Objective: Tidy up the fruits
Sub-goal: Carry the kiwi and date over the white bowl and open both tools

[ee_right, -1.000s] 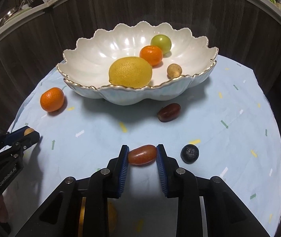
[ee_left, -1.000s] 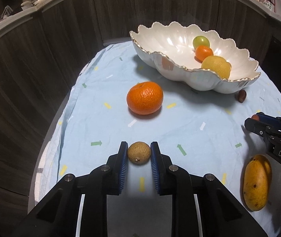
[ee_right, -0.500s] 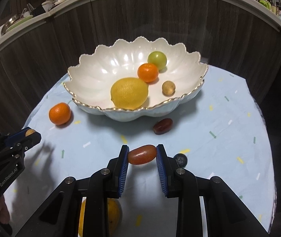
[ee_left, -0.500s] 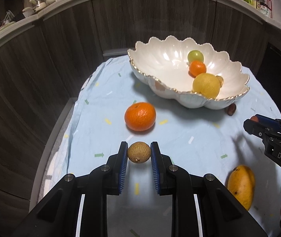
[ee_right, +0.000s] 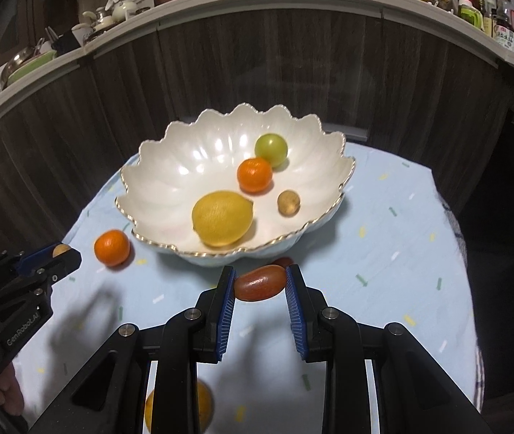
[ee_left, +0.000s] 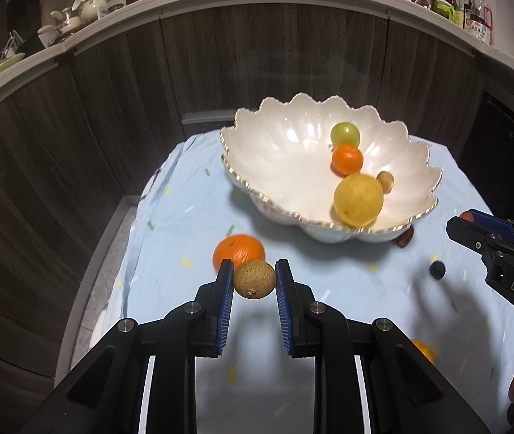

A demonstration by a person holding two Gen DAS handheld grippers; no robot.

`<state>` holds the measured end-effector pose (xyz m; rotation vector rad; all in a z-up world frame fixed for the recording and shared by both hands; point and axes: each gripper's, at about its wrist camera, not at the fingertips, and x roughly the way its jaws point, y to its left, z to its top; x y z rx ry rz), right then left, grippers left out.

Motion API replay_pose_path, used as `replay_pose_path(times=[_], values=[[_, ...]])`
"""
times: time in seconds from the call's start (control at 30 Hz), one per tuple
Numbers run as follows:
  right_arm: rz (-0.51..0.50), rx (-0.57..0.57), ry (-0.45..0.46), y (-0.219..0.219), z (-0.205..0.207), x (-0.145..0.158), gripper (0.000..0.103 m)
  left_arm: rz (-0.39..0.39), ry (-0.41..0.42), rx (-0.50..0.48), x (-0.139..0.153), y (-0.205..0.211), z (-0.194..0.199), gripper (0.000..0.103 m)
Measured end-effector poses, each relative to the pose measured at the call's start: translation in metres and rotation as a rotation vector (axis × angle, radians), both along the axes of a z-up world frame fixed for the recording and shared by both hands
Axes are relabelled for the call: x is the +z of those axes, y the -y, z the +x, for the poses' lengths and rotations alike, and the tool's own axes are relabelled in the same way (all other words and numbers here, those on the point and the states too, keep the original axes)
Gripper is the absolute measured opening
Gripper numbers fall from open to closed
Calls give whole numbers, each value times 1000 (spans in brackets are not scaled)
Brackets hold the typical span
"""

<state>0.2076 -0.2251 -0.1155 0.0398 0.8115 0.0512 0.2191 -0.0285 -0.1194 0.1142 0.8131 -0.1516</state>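
My left gripper (ee_left: 254, 279) is shut on a small round tan fruit (ee_left: 254, 279), held in the air above the blue cloth. My right gripper (ee_right: 259, 283) is shut on an oblong red-brown fruit (ee_right: 259, 283), also lifted off the cloth. The white scalloped bowl (ee_left: 278, 152) (ee_right: 170, 166) stands beyond both and holds a lemon (ee_right: 221, 217), a small orange (ee_right: 254, 175), a green fruit (ee_right: 270, 149) and a small tan fruit (ee_right: 288, 202). An orange (ee_left: 238, 249) (ee_right: 111, 247) lies on the cloth left of the bowl.
A dark red fruit (ee_left: 404, 235) sits at the bowl's base, and a small dark round fruit (ee_left: 437, 270) lies on the cloth. A yellow mango (ee_right: 204, 410) lies under my right gripper. Dark wood cabinet fronts curve behind the table (ee_left: 184, 195).
Both grippers have risen with their fruits, so the cloth, the bowl and the loose fruit look farther below. The grips are unchanged.
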Motion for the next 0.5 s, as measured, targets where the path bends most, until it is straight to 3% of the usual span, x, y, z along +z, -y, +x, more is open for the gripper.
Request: replay_pose_path(times=[0.5], values=[[-7,-20,61,16,23,26,29,-19,33,-47,24,21,35,24]])
